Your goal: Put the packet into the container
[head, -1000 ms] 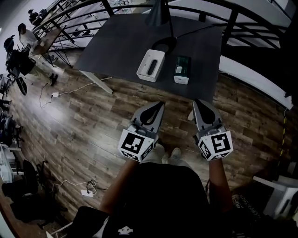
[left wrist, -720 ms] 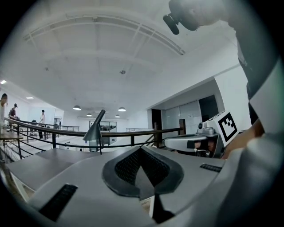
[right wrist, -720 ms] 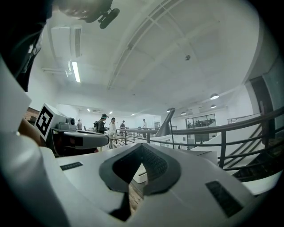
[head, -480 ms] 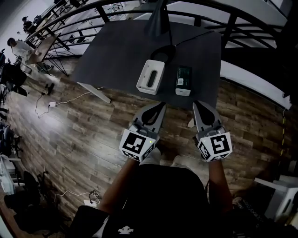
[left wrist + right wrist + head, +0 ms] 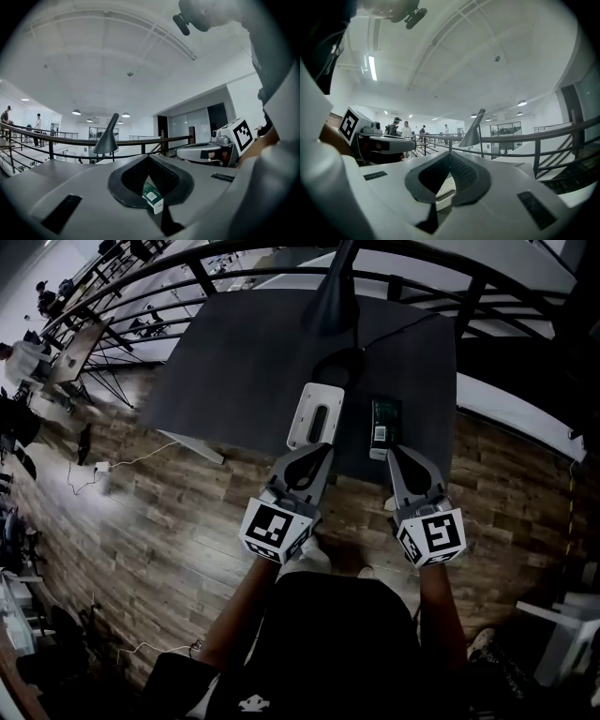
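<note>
- the green packet lies flat on the dark table, just ahead of the right gripper
- the white container sits beside it, before the left gripper
- both grippers' jaws are closed, empty
- the packet's print is too small to read
- a lamp stands behind

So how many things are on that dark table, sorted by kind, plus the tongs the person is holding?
White container: 1
Green packet: 1
Dark lamp: 1
Tongs, the left tongs and the right tongs, both shut and empty: 2
Total: 5
</note>
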### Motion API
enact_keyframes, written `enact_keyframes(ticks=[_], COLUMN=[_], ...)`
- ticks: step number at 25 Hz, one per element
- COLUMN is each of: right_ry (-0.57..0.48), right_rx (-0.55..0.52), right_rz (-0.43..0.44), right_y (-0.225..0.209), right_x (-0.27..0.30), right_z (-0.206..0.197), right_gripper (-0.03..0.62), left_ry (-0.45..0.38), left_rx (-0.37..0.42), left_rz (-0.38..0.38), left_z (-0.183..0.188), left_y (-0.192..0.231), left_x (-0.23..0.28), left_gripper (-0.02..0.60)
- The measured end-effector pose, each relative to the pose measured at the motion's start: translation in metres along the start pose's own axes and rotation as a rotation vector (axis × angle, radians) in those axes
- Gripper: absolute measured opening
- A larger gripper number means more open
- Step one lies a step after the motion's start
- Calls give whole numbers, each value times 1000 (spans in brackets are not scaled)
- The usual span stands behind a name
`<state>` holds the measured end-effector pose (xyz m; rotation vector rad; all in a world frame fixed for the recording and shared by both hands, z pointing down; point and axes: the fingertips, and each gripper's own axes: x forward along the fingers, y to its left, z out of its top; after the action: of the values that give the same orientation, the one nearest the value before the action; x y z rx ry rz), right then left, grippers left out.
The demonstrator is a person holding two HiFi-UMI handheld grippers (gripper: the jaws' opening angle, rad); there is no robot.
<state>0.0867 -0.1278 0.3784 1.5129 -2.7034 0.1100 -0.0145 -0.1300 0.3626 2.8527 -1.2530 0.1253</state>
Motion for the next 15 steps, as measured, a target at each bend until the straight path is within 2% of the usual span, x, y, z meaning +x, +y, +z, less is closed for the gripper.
enact_keyframes(ticks=[7, 15], right_ry=[18, 45], right_rx=[-13, -24], right_rz=[-46, -126], right_y=[1, 12], right_x=[29, 69], right_z=[-1, -3], right_gripper=[5, 5], left_ry=[-7, -17], left_rx=[-16, -42], left_rz=[-39, -73], left_z=[-4, -9], left_y=[29, 83], left_x=[8, 3], left_gripper=[6, 6])
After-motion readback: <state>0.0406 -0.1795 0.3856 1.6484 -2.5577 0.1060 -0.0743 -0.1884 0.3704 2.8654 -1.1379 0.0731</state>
